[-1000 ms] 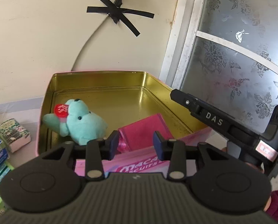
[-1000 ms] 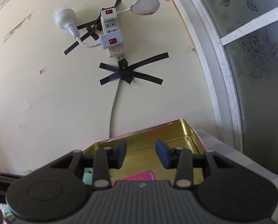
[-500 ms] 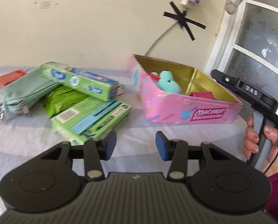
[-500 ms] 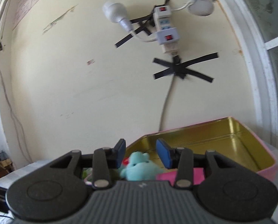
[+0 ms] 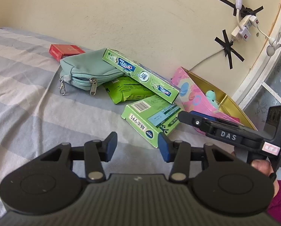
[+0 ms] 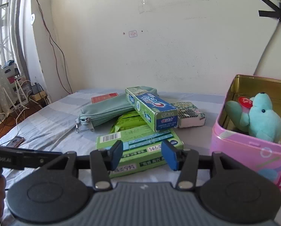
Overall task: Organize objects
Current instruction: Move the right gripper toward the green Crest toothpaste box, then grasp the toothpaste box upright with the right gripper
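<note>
Both claws hang with fingers apart, holding nothing. Just ahead of the right claw [image 6: 142, 154] lies the flat green box [image 6: 140, 148] — toothpaste box [image 6: 151, 109] propped above it, pink tin [image 6: 253, 150] off right. The left claw [image 5: 137, 146] has the same box [image 5: 151, 120] ahead-right.

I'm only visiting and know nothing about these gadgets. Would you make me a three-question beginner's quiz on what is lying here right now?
1. True or false: the toothpaste box lies on top of other things in the pile.
2. What sits inside the pink tin?
A. a teal plush toy
B. a red box
C. a zip pouch
3. Fill in: the right gripper is open and points at the flat green ____ nearest to it.

Key
1. True. It rests across the zip pouch and the green packet.
2. A, the teal plush toy.
3. Box. The left gripper is open too and holds nothing.
</note>
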A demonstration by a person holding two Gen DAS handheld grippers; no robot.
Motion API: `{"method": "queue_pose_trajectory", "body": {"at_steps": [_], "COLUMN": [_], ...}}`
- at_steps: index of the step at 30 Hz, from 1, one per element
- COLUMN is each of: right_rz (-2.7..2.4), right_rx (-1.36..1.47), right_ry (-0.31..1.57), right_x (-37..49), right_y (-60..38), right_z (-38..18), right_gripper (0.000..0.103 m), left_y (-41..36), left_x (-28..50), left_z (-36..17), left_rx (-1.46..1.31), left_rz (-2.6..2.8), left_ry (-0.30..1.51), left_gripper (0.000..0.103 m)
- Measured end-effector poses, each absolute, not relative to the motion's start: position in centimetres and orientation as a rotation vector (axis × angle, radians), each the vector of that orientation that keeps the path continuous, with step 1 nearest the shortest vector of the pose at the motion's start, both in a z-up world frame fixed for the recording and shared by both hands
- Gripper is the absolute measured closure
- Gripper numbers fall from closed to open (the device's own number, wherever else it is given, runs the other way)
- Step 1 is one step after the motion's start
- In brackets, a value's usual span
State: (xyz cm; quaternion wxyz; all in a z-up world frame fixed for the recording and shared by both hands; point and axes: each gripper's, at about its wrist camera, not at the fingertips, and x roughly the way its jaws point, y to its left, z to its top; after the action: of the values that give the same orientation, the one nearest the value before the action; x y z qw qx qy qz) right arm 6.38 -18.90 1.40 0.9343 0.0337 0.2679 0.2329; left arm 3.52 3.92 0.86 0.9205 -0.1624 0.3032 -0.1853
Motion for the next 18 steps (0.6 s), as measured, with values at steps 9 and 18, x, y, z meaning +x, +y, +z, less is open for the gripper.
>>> {"method": "queue_pose_trajectory", "body": {"at_steps": [9, 18], "right_rz": [0.392, 0.364], "right_rx": [-0.032, -0.155], "right_ry": [0.583, 0.634], "right_x": [9.7, 12.4], "right_y": [-16.2, -13.8], "right_z": [1.0, 1.5], "right_gripper": [0.040, 0.016], "left_y": [4.8, 5.2], "left_x": [4.4, 4.3], "left_z": [-0.1, -0.1], "left_rx": [-0.359, -0.376], "left_rz": [-0.401, -0.411], "left_ry": [0.642, 0.636], "left_gripper": [0.049, 0.045]}}
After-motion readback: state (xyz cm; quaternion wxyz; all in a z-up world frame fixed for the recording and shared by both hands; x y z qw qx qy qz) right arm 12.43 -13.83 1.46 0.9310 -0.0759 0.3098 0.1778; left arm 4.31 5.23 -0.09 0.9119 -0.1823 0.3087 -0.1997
